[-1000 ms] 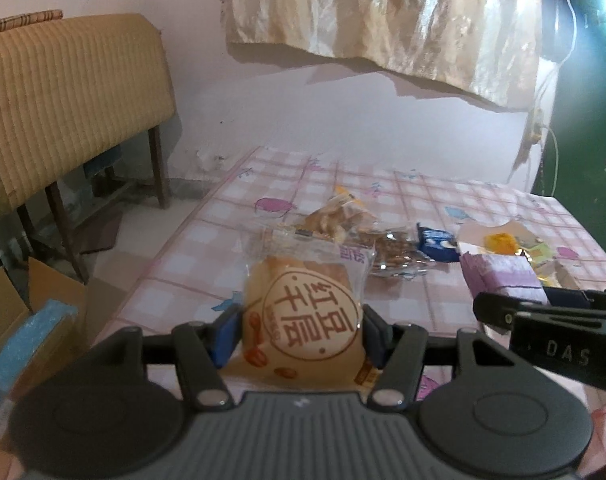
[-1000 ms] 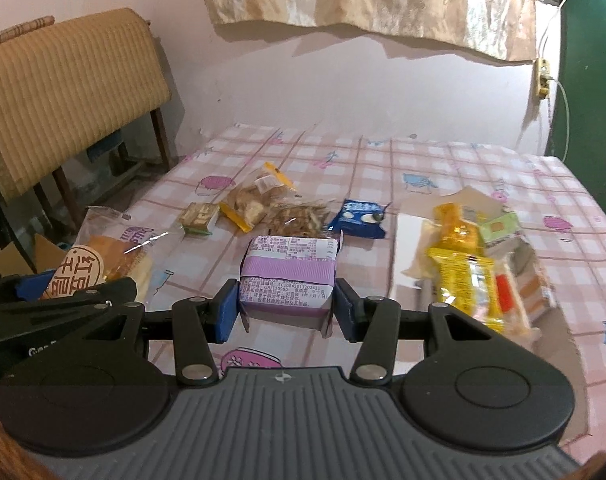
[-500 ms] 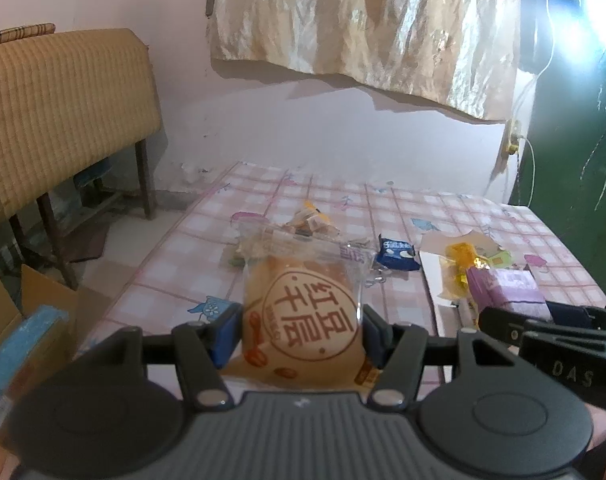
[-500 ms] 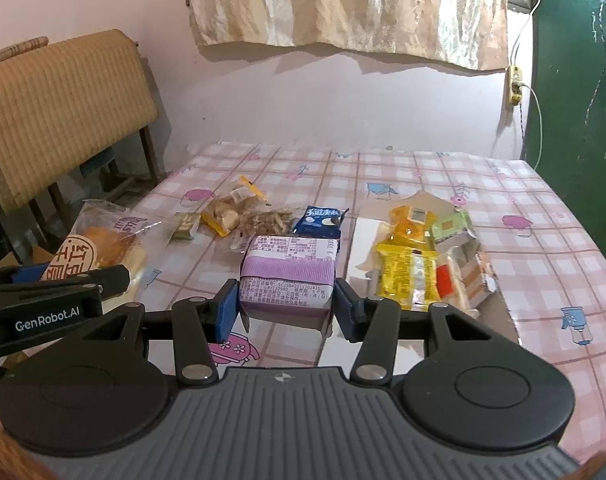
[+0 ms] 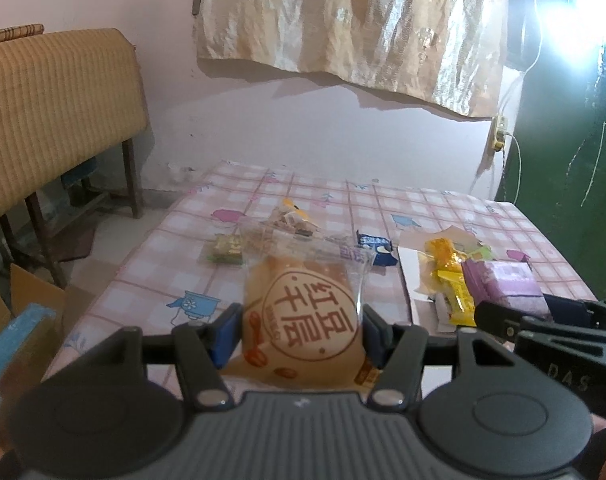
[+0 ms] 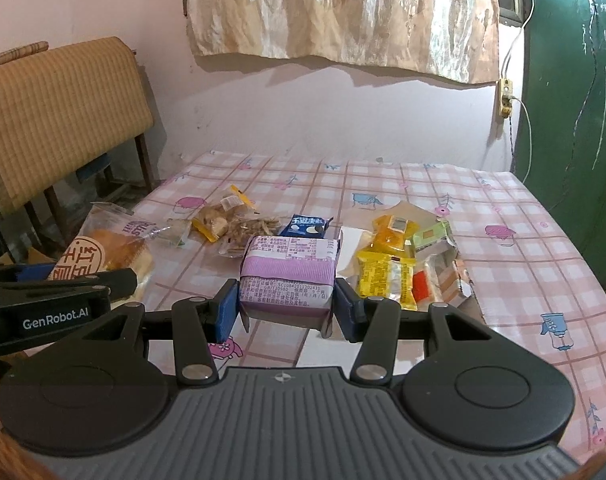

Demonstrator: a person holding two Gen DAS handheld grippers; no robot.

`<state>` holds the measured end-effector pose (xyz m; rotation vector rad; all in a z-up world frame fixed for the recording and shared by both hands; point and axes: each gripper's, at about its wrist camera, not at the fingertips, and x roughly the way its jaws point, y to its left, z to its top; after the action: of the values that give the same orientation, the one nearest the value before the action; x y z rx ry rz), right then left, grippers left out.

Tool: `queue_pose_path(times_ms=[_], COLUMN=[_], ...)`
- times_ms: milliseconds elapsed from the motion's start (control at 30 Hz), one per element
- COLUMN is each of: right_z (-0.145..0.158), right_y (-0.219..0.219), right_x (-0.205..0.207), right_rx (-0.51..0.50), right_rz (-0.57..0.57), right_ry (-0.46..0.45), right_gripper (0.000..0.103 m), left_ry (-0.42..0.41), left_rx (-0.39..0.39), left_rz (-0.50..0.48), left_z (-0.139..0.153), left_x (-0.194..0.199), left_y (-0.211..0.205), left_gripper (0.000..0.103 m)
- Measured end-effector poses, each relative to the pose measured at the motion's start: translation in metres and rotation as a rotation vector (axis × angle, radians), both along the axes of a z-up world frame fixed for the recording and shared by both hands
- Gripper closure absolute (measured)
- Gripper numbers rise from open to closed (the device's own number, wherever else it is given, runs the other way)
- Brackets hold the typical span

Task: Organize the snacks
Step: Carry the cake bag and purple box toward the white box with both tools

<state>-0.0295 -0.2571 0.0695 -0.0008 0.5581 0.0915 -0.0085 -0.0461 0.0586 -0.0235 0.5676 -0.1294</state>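
Note:
My left gripper (image 5: 301, 334) is shut on a clear-wrapped bread bun (image 5: 303, 320) with a red round label, held above the table's near left part. My right gripper (image 6: 287, 306) is shut on a purple snack packet (image 6: 289, 276), lifted over the table's near middle. The right wrist view shows the bun (image 6: 103, 250) and the left gripper (image 6: 59, 292) at its left edge. The purple packet (image 5: 503, 286) appears at the right of the left wrist view. A white box (image 6: 349, 250) at the table's right holds yellow packets (image 6: 387, 268) and other wrapped snacks.
On the pink checked tablecloth (image 6: 523, 280) lie a blue packet (image 6: 309, 228), a bag of dried snacks (image 6: 239, 226) and a small green packet (image 5: 225, 248). An open cardboard box (image 5: 19, 320) stands on the floor at the left, near a woven-backed chair (image 5: 55, 108).
Both grippers have drawn back and risen a little with their packets, so more of the table and the back wall shows. The grips look unchanged.

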Motion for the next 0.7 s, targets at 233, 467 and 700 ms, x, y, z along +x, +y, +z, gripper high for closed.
queue_pose_path(times_ms=[233, 467, 700], right_z=[0.003, 0.004, 0.003], right_y=[-0.007, -0.016, -0.021], right_x=[-0.007, -0.016, -0.021], right_rx=[-0.007, -0.009, -0.004], right_rz=[-0.025, -0.054, -0.078], right_ry=[-0.014, -0.018, -0.015], right_gripper=[0.041, 0.041, 0.041], left_ry=[-0.002, 0.006, 0.012], left_rx=[0.000, 0.001, 0.001], left_rz=[-0.028, -0.060, -0.091], left_z=[0.001, -0.001, -0.002], left_x=[-0.004, -0.007, -0.007], left_y=[-0.010, -0.022, -0.036], left_gripper=[0.042, 0.042, 0.042])
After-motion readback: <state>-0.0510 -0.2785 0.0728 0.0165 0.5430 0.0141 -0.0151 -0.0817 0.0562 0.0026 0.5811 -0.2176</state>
